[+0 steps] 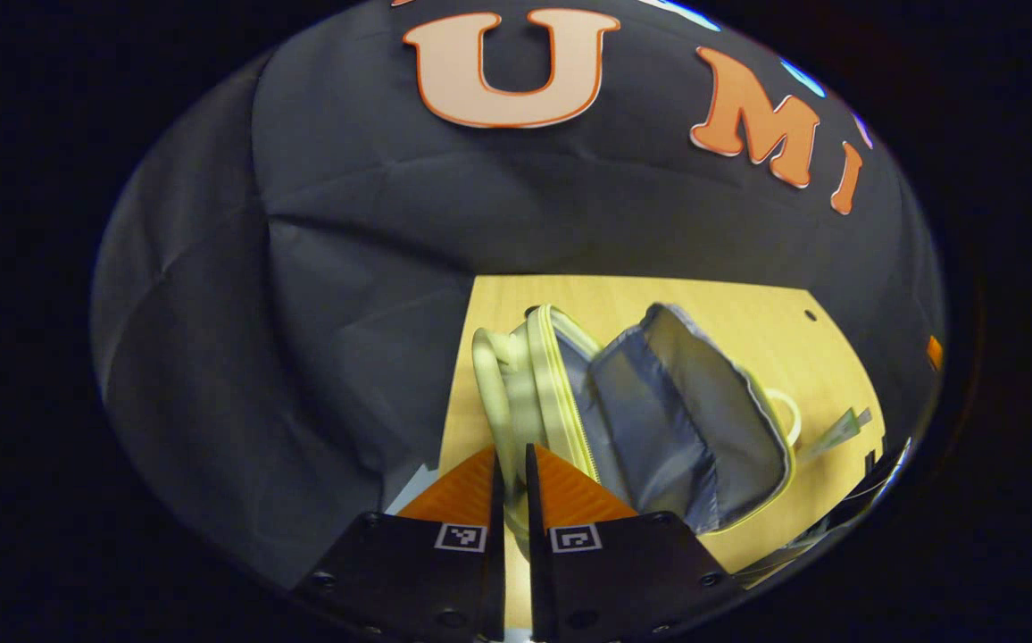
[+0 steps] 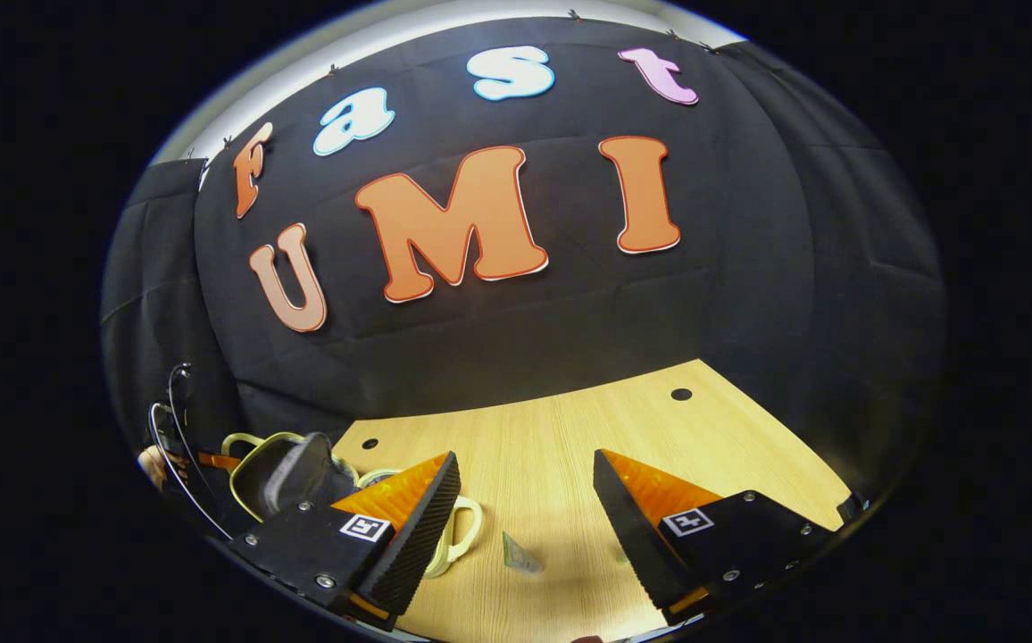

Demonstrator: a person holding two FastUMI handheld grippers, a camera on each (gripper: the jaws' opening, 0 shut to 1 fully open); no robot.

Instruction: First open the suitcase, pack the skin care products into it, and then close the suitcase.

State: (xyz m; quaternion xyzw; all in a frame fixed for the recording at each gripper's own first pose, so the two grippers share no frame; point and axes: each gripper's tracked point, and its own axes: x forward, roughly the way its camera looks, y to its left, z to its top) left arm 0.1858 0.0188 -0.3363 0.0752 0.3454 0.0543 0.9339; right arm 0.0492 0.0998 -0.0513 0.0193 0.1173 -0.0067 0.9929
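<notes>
left gripper (image 1: 514, 482) pinching open suitcase (image 1: 659, 420) rim, tube (image 2: 520, 554) between right gripper (image 2: 525, 500) fingers

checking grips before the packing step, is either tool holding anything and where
The left tool is shut on the suitcase, pinching the edge of its pale shell. The right tool is open above the table, holding nothing.

We note a light wooden table (image 2: 561, 446) with small round holes. On it lie the open suitcase (image 1: 659, 420) and, just beside it, a small skin care tube (image 1: 837, 433).
</notes>
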